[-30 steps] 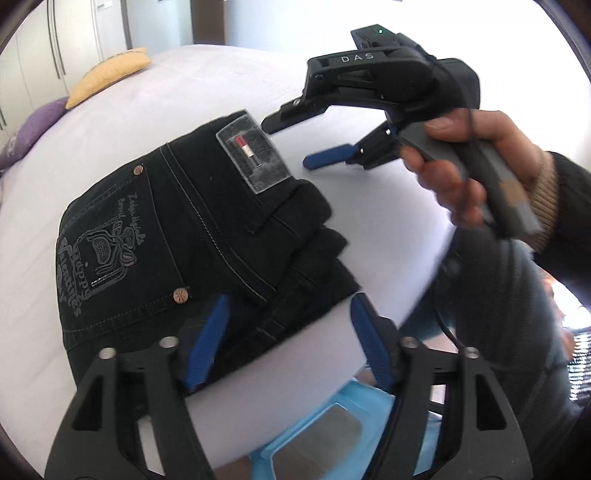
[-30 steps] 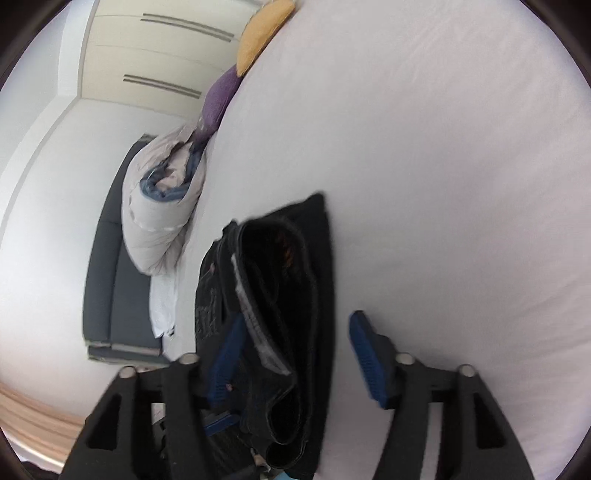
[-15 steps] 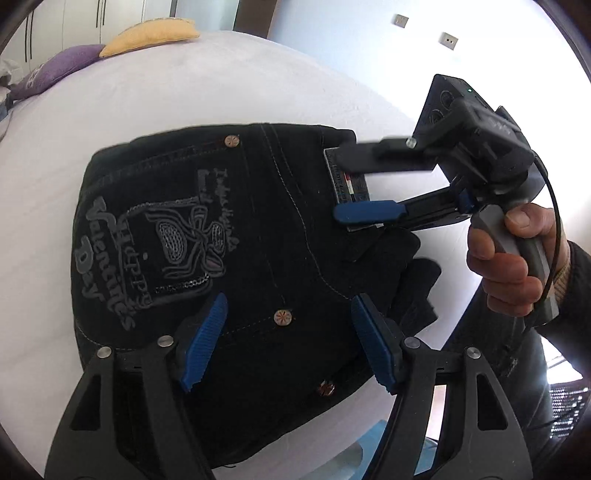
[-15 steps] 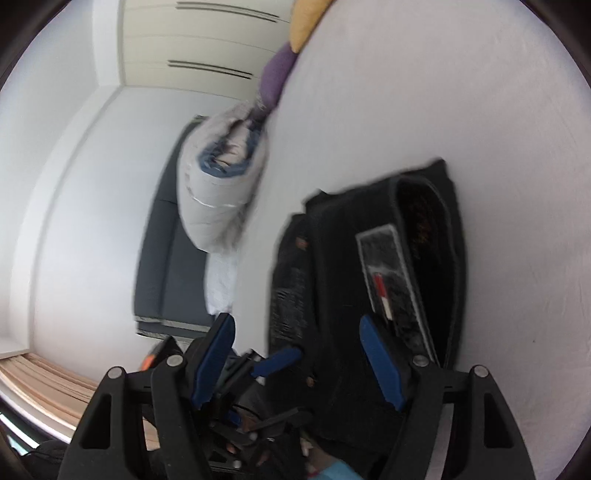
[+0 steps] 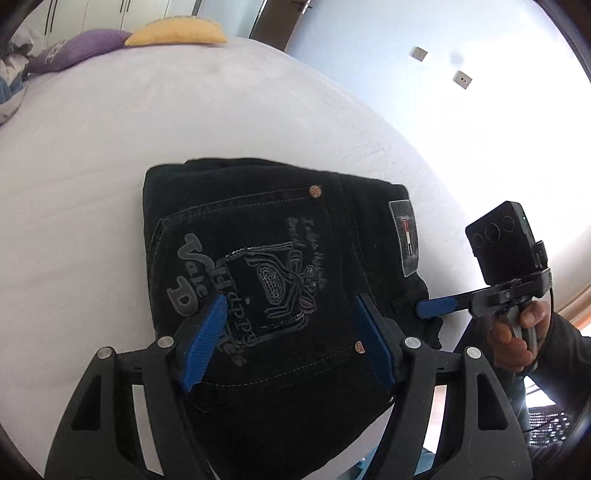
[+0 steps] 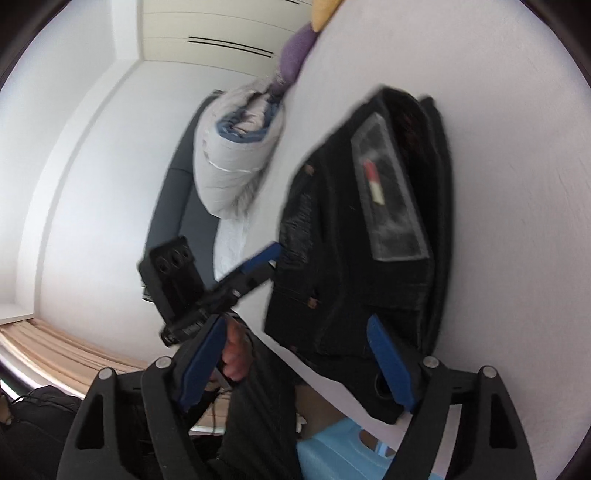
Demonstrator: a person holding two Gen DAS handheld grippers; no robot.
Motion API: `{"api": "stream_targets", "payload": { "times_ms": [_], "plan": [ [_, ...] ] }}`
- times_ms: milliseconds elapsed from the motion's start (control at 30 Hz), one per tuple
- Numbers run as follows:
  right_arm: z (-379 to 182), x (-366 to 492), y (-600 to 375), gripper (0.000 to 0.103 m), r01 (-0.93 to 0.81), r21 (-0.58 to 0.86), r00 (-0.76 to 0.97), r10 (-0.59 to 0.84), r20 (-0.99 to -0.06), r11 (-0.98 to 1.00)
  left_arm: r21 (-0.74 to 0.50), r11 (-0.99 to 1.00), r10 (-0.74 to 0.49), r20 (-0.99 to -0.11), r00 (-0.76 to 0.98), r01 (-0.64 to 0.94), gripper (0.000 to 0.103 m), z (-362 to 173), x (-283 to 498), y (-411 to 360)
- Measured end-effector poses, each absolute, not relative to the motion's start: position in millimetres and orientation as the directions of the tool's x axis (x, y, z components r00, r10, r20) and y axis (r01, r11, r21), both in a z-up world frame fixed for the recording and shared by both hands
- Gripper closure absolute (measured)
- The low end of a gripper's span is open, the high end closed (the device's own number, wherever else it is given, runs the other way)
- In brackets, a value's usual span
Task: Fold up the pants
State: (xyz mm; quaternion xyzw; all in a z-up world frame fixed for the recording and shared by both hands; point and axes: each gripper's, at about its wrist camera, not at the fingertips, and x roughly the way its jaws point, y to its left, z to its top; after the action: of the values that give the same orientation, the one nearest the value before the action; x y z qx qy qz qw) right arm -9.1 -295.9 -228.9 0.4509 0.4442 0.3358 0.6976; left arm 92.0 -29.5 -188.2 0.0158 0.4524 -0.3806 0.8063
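Black jeans lie folded into a compact stack on the white bed, back pocket with grey embroidery facing up and a grey waistband label at the right. My left gripper hovers open and empty over the near part of the stack. My right gripper is open and empty at the jeans' waistband end by the bed's edge; its blue finger shows beside the stack in the left wrist view. The left gripper also shows in the right wrist view.
A yellow pillow and a purple pillow lie at the bed's far end. A rolled grey duvet sits beside the bed over a dark sofa. A light blue object is below the bed edge.
The left gripper has moved up over the folded jeans, which now fill its view. The right gripper has drawn back from above the stack to its waistband side. Both stayed open.
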Motion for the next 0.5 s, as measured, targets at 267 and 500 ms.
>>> {"api": "stream_targets", "payload": {
  "times_ms": [267,500],
  "plan": [
    [-189,-11,-319,0.032,-0.128,0.930,0.419,0.868,-0.265,0.345,-0.332,0.670,-0.648,-0.699,0.304,0.664,0.034,-173,103,-29],
    [-182,56,-302,0.030,-0.143,0.939,0.433,0.873,-0.224,0.312,-0.478,0.634,-0.705,-0.680,0.201,0.608,0.034,-190,178,-31]
  ]
}}
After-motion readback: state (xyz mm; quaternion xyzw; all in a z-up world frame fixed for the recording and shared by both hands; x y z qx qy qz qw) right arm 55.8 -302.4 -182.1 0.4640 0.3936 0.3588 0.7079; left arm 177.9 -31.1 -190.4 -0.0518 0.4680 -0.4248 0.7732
